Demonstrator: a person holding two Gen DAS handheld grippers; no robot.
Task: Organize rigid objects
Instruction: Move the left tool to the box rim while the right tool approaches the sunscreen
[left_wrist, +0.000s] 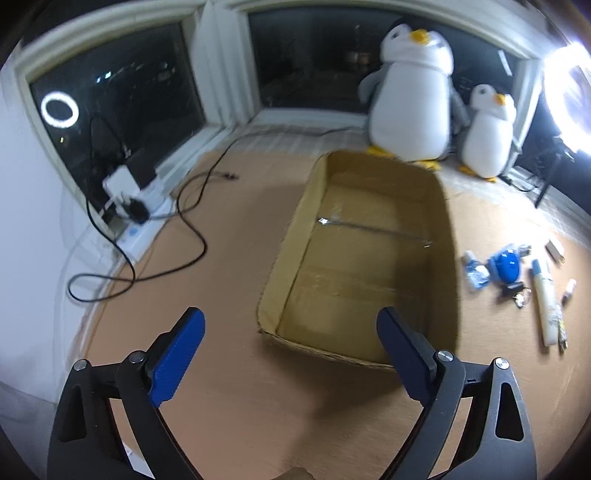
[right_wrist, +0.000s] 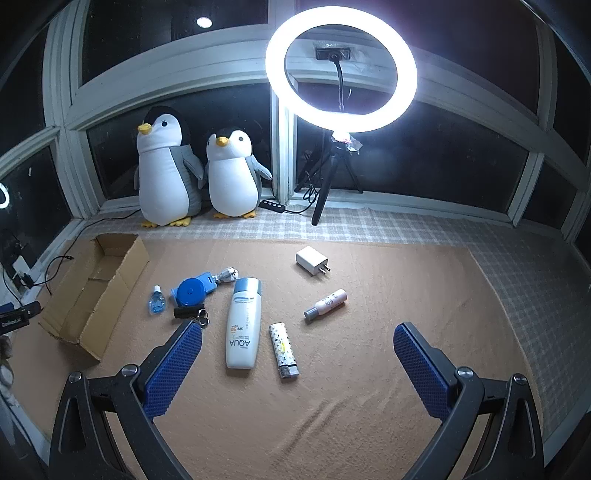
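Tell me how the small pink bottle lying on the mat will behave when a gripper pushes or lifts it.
The small pink bottle lies on its side and looks round, so a sideways nudge would probably roll it across the mat. Its smooth, glossy body may slip between pads unless it is gripped across the middle. It looks rigid and small, so likely light; nothing lies close enough to stop a roll.

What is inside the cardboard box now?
The cardboard box holds no objects: only its bare taped floor shows. The near right corner is covered by one of the left gripper's fingers.
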